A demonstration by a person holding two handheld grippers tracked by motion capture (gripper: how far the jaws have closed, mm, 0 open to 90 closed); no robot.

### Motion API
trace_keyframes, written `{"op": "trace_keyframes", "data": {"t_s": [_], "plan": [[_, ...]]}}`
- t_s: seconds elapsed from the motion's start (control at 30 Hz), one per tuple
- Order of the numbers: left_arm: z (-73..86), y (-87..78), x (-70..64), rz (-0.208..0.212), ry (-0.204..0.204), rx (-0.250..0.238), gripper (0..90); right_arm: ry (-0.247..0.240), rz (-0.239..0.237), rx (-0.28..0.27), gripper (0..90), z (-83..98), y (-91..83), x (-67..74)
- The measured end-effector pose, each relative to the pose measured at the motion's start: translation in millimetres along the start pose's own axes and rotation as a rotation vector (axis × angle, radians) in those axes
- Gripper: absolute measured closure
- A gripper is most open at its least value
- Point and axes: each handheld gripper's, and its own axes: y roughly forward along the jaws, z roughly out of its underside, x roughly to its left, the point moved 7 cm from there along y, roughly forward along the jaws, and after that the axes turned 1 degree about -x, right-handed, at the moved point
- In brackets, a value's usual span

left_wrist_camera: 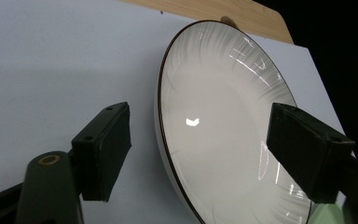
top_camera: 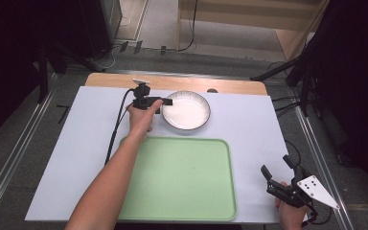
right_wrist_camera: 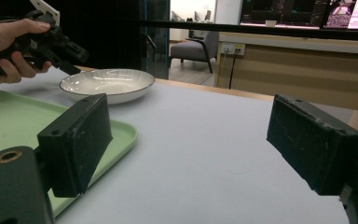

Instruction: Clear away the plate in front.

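The white dark-rimmed bowl (top_camera: 187, 110), lying at upper centre beyond the green tray (top_camera: 179, 179), is being straddled at its left rim by the left gripper (top_camera: 166, 101), jaws spread. Closing squarely on the rim is being advised. The right gripper (top_camera: 270, 179), at lower right, is being held spread and empty.

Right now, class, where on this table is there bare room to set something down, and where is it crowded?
The green tray is bare all over. The white mat is free left of the tray, and right of the bowl toward the right tool. It is crowded at the bowl's left rim, where the left tool straddles it.
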Motion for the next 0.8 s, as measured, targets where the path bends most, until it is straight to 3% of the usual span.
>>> {"op": "trace_keyframes", "data": {"t_s": [0.13, 0.5, 0.67, 0.8], "plan": [[2.0, 3.7, 1.9, 0.016, -0.023, 0.014, 27.5, -0.001, 0.0, 0.001, 14.4, 0.1, 0.1, 0.1], [8.5, 12.9, 7.5, 0.005, -0.097, 0.073, 42.1, 0.0, -0.001, 0.001, 14.5, 0.1, 0.1, 0.3], [11.2, 17.3, 6.3, 0.035, -0.121, 0.095, 53.7, -0.002, -0.002, 0.0, 14.5, 0.1, 0.2, 0.3], [11.9, 19.5, 6.3, 0.034, -0.146, 0.106, 56.7, -0.002, -0.002, 0.001, 14.5, 0.1, 0.3, 0.1]]}}
